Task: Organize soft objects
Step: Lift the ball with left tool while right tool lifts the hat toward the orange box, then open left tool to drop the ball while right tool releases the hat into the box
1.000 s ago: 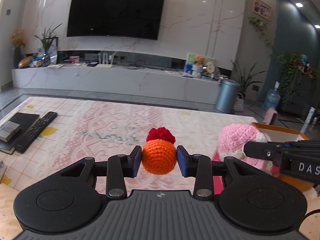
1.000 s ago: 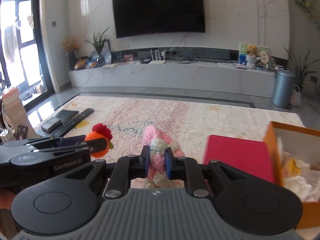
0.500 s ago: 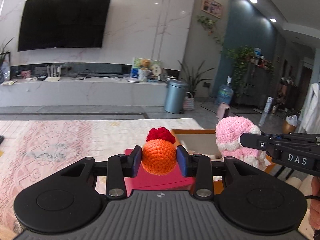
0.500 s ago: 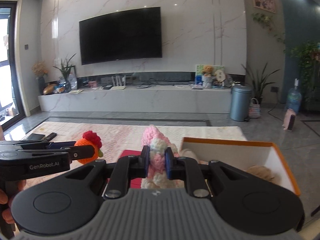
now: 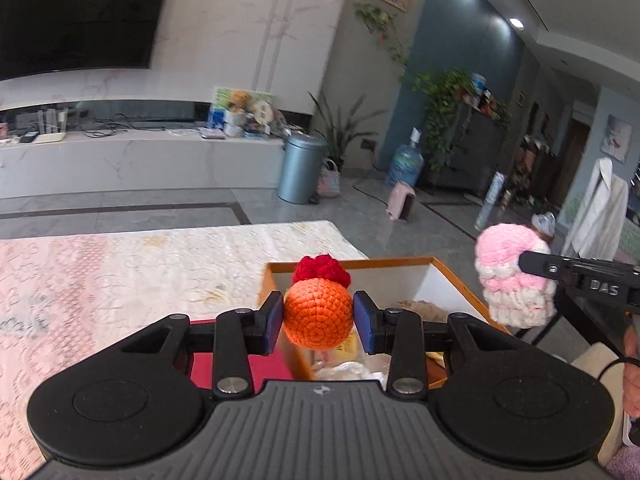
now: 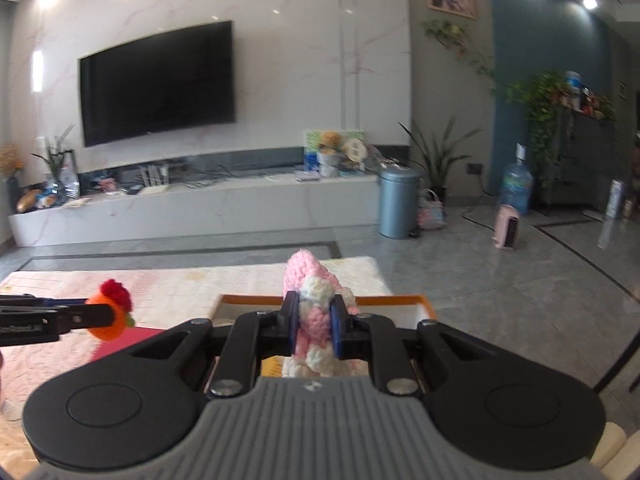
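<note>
The round orange knitted ball with a red tuft (image 5: 318, 316) sits squeezed between the two blue pads of the left gripper (image 5: 318, 322). Its jaws are part way open and hold the ball tight. The pink and white knitted toy (image 6: 314, 320) is pinched in the right gripper (image 6: 314, 330), whose jaws are nearly closed on its soft middle.

A moment ago both toys hung over the pale patterned tabletop cloth (image 5: 140, 264), with the box off to one side. Now the white box with an orange rim (image 5: 400, 268) lies right under and in front of both sets of jaws. Some soft things already lie inside it. So the carrying part looks nearly done, and letting go over the box is probably next.

Both grippers point forward and tip a little downward, side by side. In the left view the pink toy hangs to the right of the jaws. In the right view the orange ball hangs to the left. A flat red pad (image 5: 256, 364) lies just beside the box, below the left jaws.
</note>
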Tool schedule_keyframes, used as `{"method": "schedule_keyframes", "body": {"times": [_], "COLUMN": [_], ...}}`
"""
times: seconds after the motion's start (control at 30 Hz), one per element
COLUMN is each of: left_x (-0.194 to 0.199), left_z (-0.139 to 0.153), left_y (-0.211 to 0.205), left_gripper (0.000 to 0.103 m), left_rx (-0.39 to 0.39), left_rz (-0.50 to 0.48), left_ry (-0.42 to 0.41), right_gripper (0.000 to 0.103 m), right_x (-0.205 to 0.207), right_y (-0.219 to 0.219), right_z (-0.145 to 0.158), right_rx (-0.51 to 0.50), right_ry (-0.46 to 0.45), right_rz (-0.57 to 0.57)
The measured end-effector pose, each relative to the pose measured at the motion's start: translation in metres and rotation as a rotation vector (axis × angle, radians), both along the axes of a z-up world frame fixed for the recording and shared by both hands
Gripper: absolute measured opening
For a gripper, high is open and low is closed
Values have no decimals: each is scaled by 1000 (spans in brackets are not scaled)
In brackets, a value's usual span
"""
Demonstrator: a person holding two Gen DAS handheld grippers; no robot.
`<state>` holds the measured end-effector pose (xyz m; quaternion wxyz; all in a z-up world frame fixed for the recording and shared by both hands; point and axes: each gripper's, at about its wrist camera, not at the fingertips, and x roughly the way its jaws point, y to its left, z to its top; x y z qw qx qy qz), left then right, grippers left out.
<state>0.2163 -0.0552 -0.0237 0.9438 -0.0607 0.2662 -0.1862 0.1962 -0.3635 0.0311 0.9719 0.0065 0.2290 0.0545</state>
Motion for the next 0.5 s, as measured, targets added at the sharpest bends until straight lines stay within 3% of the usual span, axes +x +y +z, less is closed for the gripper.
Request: {"method": "schedule_keyframes", "body": {"times": [0.3, 0.5], "left_x": [44, 63], "left_z": [-29, -50], "left_y": [-56, -83], "left_gripper": [43, 43], "left_rx": [19, 55], "left_rz": [-138, -181], "left_ry": [133, 226], "right_gripper": [14, 15], "right_x": [54, 78], "right_y": [-6, -11], "right_z": [-52, -87], "right_rx": [-93, -93], "right_ry": [193, 302], "right_rz": [-21, -15]}}
